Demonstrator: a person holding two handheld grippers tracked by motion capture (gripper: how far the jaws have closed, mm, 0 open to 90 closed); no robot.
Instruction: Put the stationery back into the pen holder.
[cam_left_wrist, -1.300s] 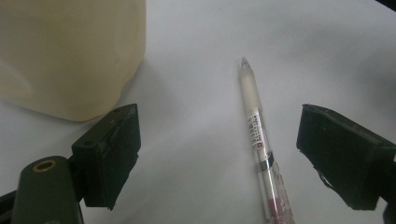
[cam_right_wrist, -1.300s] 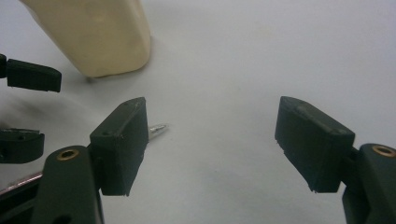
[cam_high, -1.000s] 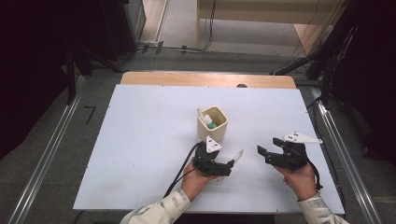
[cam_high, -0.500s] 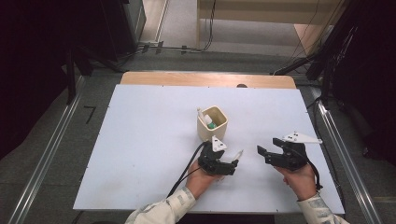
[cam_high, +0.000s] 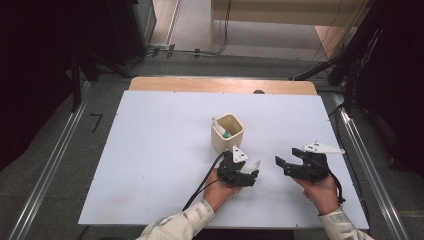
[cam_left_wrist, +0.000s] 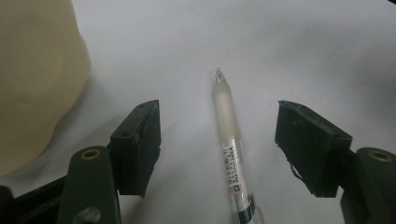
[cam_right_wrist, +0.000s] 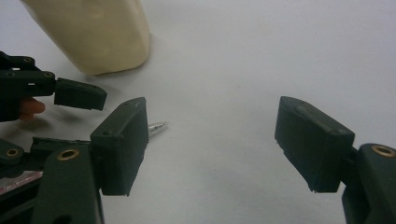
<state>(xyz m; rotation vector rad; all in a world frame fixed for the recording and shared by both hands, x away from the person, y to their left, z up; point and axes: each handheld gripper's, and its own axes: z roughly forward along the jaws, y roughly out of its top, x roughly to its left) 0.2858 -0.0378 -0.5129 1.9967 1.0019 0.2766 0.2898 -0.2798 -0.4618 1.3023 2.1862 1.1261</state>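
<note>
High view overhead facing forward-down, two tongs views low and close, all sharing the pen (cam_left_wrist: 229, 154) beside the cup (cam_high: 228, 132)

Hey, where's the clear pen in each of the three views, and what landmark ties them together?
High view: the pen lies at lower centre, at the left gripper, whose jaws have been closing.
Left gripper view: centre, between the open jaws, untouched.
Right gripper view: its tip pokes out beside the left jaw.
Shared landmark: the cream cup.
</note>
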